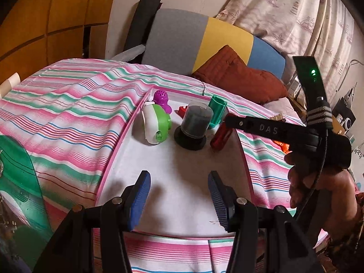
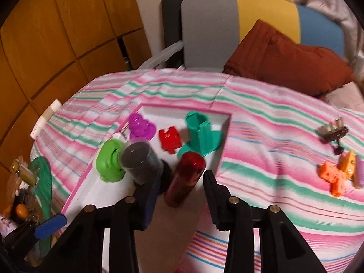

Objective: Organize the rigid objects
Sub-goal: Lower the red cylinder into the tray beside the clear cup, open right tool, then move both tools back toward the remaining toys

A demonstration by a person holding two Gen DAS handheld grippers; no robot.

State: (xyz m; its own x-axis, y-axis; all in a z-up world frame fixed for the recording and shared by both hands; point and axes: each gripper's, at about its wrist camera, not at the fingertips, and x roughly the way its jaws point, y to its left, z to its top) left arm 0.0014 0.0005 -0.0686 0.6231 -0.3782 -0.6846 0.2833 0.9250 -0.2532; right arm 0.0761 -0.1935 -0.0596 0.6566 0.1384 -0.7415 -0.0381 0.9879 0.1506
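A white tray with a pink rim [image 1: 127, 134] [image 2: 224, 136] lies on the striped bedspread. In it stand a purple toy [image 1: 162, 99] [image 2: 140, 126], a green-and-white toy [image 1: 157, 122] [image 2: 109, 161], a dark cylinder on a black base [image 1: 193, 125] [image 2: 141, 161], a small red piece [image 1: 182, 111] [image 2: 169, 140], a teal holder [image 1: 217, 111] [image 2: 200, 136] and a red translucent cylinder [image 1: 221, 137] [image 2: 184, 179]. My left gripper [image 1: 179, 195] is open and empty over the tray's near end. My right gripper [image 2: 179, 202] is open, its fingers either side of the upright red cylinder, apart from it.
Orange and yellow toys [image 2: 336, 175] and a dark small object [image 2: 333, 133] lie on the bedspread right of the tray. A green plastic item [image 1: 16, 182] is at the left. A brown cushion [image 1: 241, 77] and a striped chair back [image 1: 204, 41] stand behind.
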